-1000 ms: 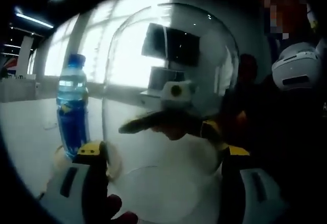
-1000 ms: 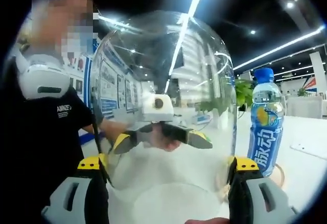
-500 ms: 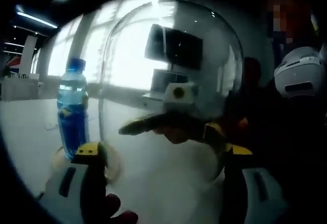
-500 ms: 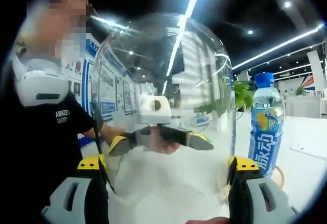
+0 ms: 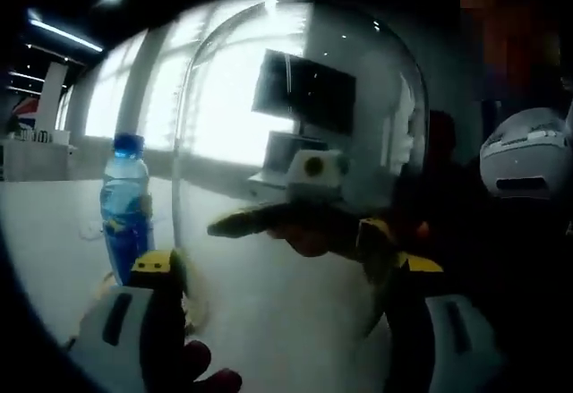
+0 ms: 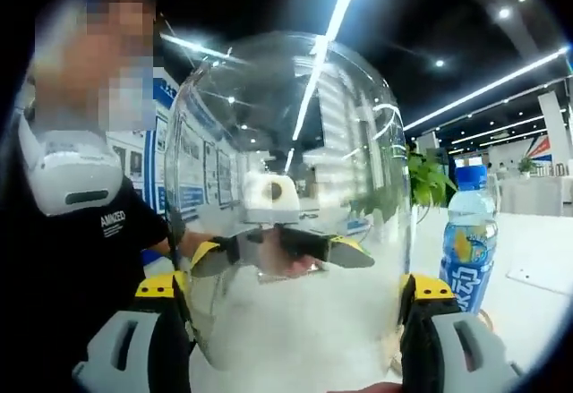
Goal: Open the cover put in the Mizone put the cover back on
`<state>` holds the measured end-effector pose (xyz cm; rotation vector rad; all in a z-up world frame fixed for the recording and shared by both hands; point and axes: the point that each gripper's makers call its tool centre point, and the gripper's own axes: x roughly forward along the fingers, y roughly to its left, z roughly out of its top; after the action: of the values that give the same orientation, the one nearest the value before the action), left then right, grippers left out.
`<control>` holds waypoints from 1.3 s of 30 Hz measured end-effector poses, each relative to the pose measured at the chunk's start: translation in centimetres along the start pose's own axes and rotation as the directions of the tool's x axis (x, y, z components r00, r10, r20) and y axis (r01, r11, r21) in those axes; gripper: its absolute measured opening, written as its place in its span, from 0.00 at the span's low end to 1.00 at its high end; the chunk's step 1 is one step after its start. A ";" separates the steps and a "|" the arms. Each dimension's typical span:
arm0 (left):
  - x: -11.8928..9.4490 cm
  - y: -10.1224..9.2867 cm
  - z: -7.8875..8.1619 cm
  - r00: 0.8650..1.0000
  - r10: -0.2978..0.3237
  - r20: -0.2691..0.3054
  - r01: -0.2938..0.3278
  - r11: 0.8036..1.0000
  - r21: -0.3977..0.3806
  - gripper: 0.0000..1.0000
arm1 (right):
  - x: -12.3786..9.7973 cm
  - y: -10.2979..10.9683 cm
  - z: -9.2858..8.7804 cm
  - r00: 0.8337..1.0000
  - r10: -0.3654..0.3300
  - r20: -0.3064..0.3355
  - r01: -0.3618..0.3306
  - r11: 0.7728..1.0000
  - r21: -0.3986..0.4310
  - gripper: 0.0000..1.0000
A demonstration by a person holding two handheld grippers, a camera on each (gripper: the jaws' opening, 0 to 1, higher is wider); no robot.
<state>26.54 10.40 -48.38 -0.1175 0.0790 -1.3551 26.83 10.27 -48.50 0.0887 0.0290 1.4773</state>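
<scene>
The clear dome cover (image 6: 291,205) was clamped at its lower sides between both grippers' fingers (image 6: 161,290), clear of the desk (image 5: 45,232). It appeared rigid, slippery and probably fragile, so low opposed holds suited it. The Mizone bottle (image 6: 469,236) stood beside it.

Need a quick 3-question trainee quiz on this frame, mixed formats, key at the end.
1. True or false: the clear glass dome cover is clamped between the left gripper and the right gripper.
2. Multiple choice: in the right gripper view, the blue-capped Mizone bottle is A) under the dome, B) outside the dome, standing on the white table, C) held in a jaw.
3. Fill in: in the left gripper view the bottle stands ____, not tipped.

Key: 1 true; 2 B; 3 upright.
</scene>
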 end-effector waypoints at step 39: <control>1.1 1.7 18.7 0.998 0.064 0.025 -0.067 0.987 0.146 0.81 | 1.0 -2.6 18.2 0.986 0.053 0.158 -0.038 0.995 -0.096 0.90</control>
<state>30.75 10.35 -30.07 -0.0046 -0.0340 -1.2892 30.82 10.31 -30.58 0.1340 -0.1731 1.5109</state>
